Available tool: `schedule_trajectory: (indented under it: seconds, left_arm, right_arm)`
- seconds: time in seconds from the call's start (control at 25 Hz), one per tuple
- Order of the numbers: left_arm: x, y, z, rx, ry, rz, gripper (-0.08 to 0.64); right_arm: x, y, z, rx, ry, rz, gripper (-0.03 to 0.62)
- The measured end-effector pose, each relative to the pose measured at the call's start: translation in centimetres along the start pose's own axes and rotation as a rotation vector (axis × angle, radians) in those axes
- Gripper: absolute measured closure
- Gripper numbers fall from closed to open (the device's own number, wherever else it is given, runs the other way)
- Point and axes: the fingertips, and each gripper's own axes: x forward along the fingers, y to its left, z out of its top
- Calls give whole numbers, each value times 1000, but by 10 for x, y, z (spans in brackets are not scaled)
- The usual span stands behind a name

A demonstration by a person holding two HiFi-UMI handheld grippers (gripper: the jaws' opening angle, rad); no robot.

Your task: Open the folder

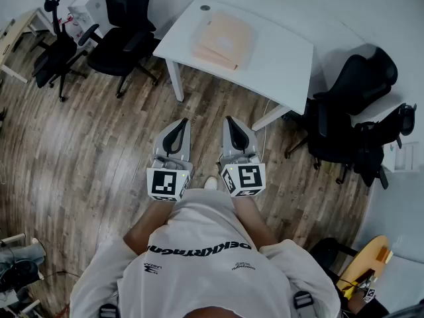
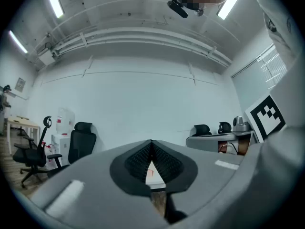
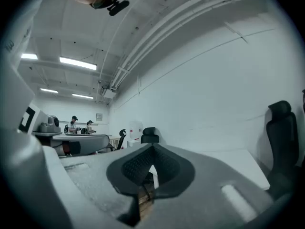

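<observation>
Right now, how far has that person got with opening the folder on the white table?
Nothing looks done yet: the folder lies closed and flat on the white table. In hand: nothing. The left gripper and right gripper are both shut and empty, held level over the wooden floor, short of the table. Left to do: step up, grip the cover and swing it open.

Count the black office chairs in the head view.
3 clear: one chair at far upper left, another left of the white table, a third right of it. A dark shape behind that one may be a fourth.
</observation>
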Motion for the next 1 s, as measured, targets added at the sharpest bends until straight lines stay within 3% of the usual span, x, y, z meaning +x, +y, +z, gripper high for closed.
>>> schedule_trajectory:
  seconds: [0.32,0.52,0.68,1.0]
  left_arm:
    - [15,-16,-5,23,16,11,569]
    - [28,-25,-9,25,20,44,569]
    - [25,-34,-33,0,60,60,569]
    - [47,-13,-51,6,82,83,569]
  right_arm:
    - [0,-24,1,80,-28,22,597]
    - [1,-44,-3,80,-28,42,597]
    - [2,-54,-15,81,-10,36,597]
    - [36,-59,-25,90,9,64,597]
